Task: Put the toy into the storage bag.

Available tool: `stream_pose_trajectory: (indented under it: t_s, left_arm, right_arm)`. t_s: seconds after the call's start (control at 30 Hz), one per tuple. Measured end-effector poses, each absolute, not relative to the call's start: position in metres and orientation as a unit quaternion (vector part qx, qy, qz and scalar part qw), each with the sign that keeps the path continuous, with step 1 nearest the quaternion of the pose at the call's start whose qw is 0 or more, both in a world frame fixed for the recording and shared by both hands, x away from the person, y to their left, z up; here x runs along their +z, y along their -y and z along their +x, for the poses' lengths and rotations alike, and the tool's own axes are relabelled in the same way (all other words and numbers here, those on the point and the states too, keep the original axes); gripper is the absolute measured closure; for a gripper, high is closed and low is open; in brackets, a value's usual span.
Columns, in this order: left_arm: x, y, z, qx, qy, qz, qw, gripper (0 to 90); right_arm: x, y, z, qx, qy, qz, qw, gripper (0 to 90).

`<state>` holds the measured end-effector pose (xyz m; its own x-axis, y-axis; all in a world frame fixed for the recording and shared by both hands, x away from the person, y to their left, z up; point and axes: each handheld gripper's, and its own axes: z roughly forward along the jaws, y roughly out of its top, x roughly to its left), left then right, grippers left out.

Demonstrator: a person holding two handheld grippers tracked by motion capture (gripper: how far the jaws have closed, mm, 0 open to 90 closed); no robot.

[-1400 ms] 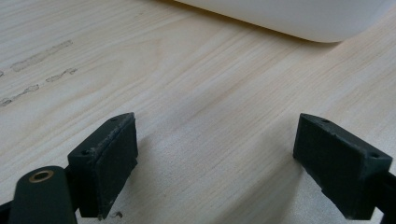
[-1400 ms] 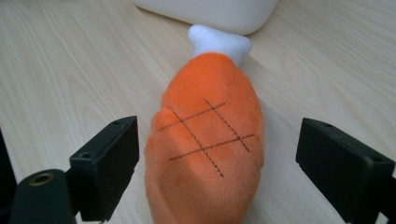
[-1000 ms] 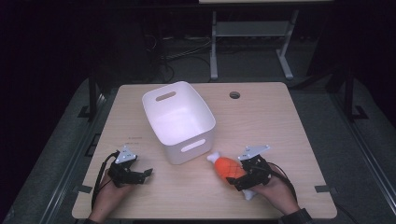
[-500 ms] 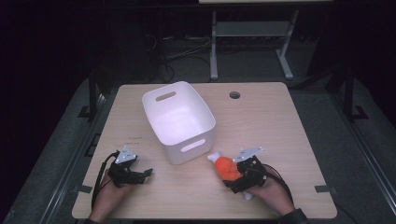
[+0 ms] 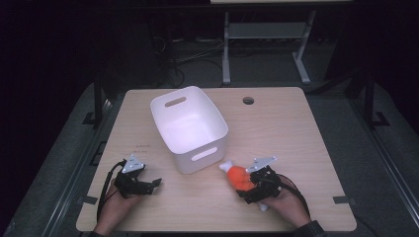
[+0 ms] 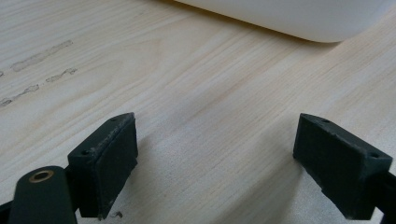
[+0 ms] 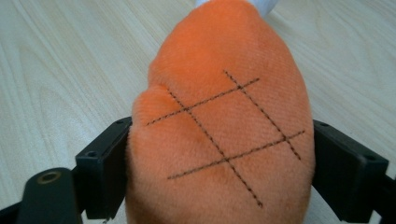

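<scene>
Right gripper [image 5: 245,188] closing jaws on orange plush toy [image 7: 219,130], pads touching both flanks, squeeze just tightening. Toy lying on table [image 5: 306,148] near front edge, long axis running straight out from jaws toward white bin [image 5: 190,128] just beyond. Left gripper [image 6: 229,168] resting agape, empty, well apart.
</scene>
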<state>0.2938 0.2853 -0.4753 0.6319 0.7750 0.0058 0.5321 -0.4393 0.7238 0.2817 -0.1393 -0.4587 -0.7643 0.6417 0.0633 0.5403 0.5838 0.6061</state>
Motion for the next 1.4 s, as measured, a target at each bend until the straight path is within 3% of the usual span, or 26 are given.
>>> stream_pose_trajectory:
  t_s: [0.83, 1.4]
  left_arm:
    - [-0.475, -0.285, 0.294, 0.171, -0.393, 0.831, 0.354, 13.1]
    - [-0.475, -0.285, 0.294, 0.171, -0.393, 0.831, 0.355, 13.1]
  right_arm:
    - [-0.451, 0.156, 0.282, 0.312, -0.882, 0.339, 0.097, 18.6]
    - [-0.424, 0.177, 0.293, 0.334, -0.867, 0.352, 0.119, 18.6]
